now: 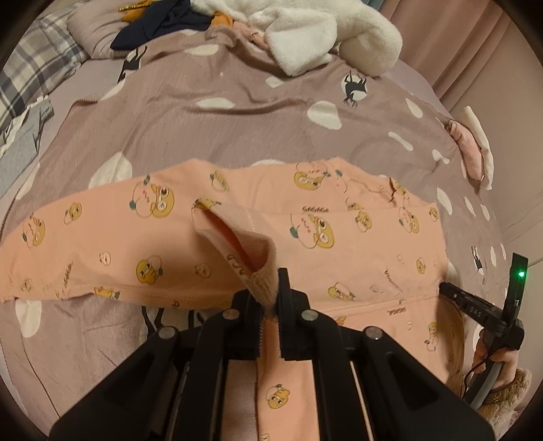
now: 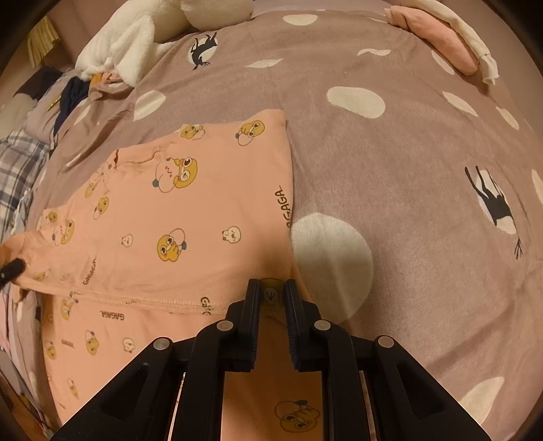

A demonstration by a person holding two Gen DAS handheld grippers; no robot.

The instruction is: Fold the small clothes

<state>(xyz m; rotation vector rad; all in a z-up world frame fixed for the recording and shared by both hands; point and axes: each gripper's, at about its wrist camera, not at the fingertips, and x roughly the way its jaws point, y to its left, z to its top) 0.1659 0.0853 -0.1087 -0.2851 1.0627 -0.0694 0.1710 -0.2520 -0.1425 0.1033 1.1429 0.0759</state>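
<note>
Left gripper (image 1: 269, 288) pinches peach cartoon-print cotton garment (image 1: 339, 237) cuff; right gripper (image 2: 271, 295) clamps hem. Lay the sleeve flat, edges aligned.

free: spotted blanket (image 2: 390, 163) right of garment | blocked: white plush (image 1: 322, 34), probably clothes pile (image 1: 163, 20)

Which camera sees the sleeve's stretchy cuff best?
The left wrist view. There the ribbed cuff sits pinched in the left gripper, its opening facing the camera. The right wrist view shows the pink top but only a sliver of cuff at its left edge.
</note>
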